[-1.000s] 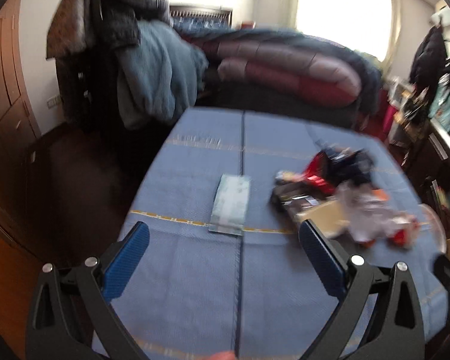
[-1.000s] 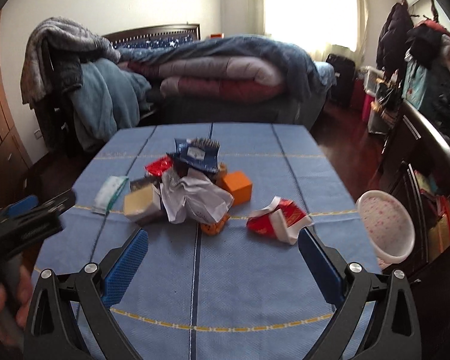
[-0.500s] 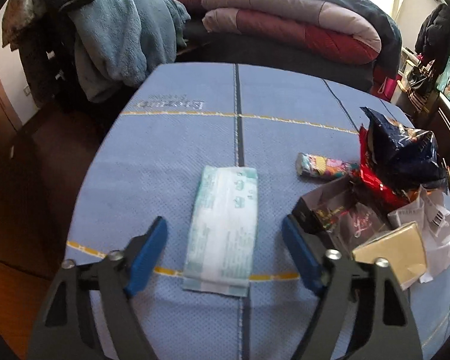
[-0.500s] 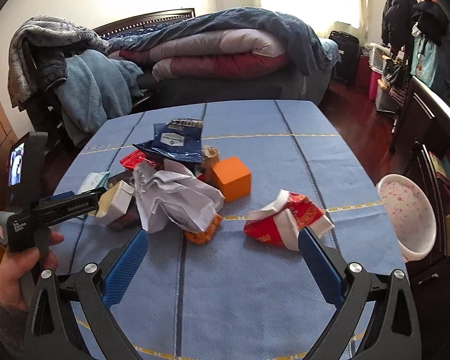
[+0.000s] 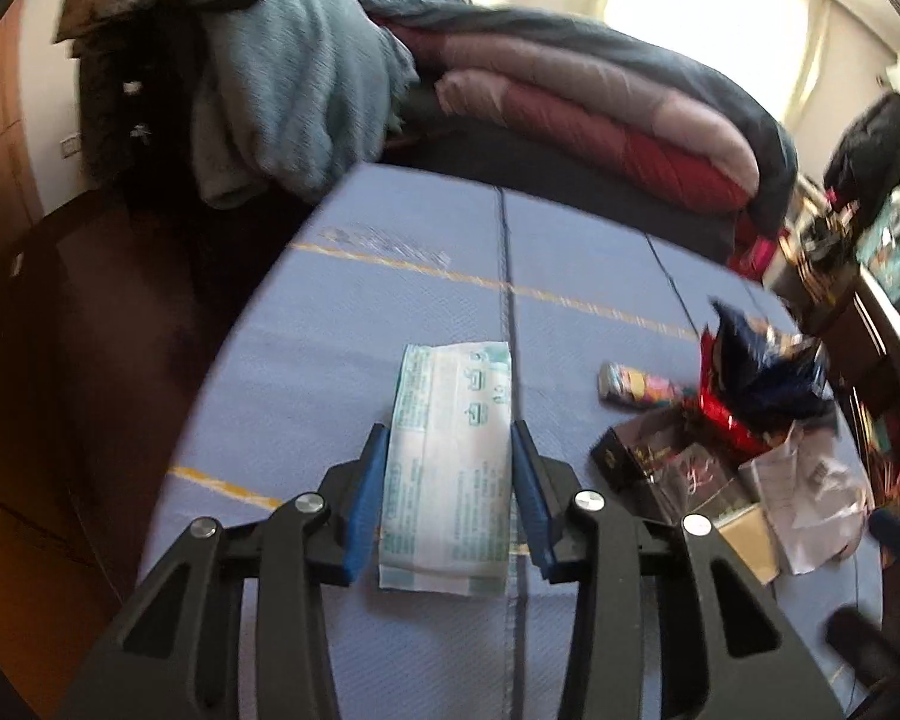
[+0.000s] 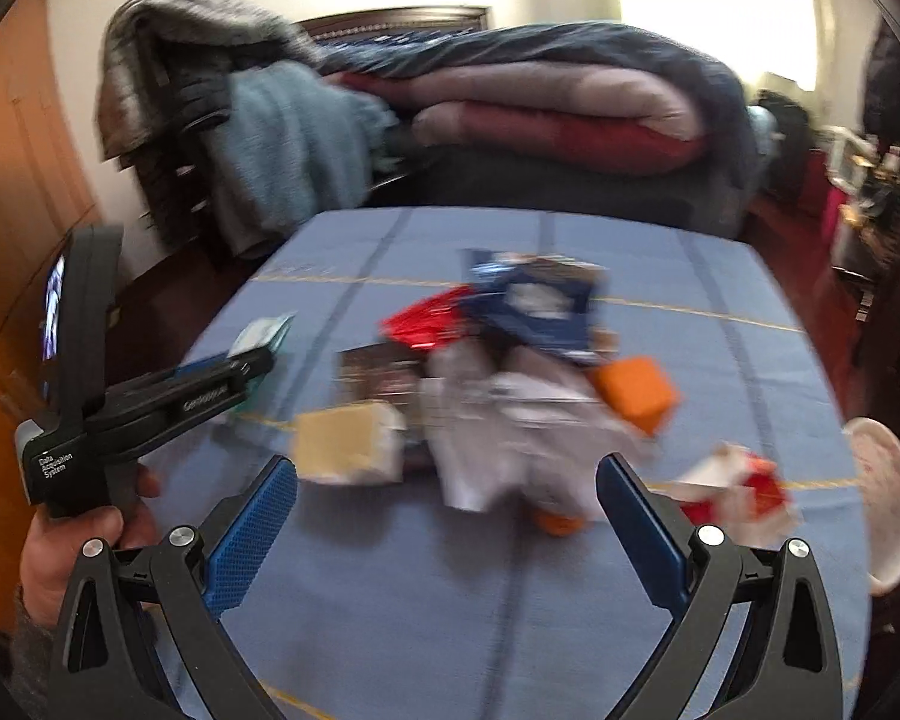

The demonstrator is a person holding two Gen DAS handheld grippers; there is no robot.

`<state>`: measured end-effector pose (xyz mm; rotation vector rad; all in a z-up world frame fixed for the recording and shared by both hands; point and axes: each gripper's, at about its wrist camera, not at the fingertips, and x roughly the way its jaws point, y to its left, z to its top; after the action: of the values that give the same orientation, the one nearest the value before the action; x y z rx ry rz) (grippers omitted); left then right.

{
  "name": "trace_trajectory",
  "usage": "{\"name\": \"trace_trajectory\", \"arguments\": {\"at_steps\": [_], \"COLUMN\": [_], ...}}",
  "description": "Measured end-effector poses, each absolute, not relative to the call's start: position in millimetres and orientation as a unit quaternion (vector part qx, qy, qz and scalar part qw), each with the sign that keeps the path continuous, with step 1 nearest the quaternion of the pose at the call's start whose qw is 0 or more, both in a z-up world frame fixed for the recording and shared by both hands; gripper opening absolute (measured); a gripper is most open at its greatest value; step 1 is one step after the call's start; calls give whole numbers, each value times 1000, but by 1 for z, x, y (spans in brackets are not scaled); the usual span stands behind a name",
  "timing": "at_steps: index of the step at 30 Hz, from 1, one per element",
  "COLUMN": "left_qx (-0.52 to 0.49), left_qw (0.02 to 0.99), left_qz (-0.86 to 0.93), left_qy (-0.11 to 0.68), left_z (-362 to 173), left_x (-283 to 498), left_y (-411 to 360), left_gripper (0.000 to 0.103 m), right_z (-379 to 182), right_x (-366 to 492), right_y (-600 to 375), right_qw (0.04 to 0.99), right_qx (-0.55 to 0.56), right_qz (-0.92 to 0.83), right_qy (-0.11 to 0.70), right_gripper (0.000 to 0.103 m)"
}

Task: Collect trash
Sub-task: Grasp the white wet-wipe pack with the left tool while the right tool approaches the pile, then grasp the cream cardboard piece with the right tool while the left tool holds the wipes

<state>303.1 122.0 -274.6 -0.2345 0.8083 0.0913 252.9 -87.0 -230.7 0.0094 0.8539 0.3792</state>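
A flat pale green and white tissue packet (image 5: 450, 468) lies on the blue tablecloth (image 5: 342, 360). My left gripper (image 5: 450, 468) has closed its blue pads against both long sides of the packet. In the right wrist view the left gripper (image 6: 234, 372) shows at the left, over the packet (image 6: 264, 330). My right gripper (image 6: 447, 516) is open and empty, above the cloth in front of a trash pile: crumpled white paper (image 6: 498, 438), a tan box (image 6: 342, 444), an orange box (image 6: 636, 390), a dark blue bag (image 6: 540, 300) and a red and white wrapper (image 6: 732, 486).
A white bowl (image 6: 888, 504) sits at the table's right edge. The pile also shows in the left wrist view, with a dark box (image 5: 660, 462) and a small colourful tube (image 5: 636, 390). A bed with folded quilts (image 6: 570, 108) and a draped chair (image 6: 270, 138) stand behind the table.
My left gripper moved forward onto the tissue packet and its jaws closed from wide open to the packet's sides. My right gripper shifted closer to the pile, still open.
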Motion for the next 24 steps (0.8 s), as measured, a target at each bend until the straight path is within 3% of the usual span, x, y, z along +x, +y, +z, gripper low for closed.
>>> {"name": "trace_trajectory", "arguments": {"at_steps": [16, 24], "left_qx": [-138, -145], "left_qw": [918, 919], "left_qz": [87, 93], "left_qy": [361, 354], "left_z": [-256, -254], "left_x": [269, 261], "left_y": [170, 181], "left_gripper": [41, 41], "right_z": [-248, -276], "right_x": [238, 265], "right_y": [-21, 27], "right_qw": [864, 874], "right_qx": [-15, -154], "right_qz": [278, 225], "right_qy": [420, 403], "right_gripper": [98, 95]}}
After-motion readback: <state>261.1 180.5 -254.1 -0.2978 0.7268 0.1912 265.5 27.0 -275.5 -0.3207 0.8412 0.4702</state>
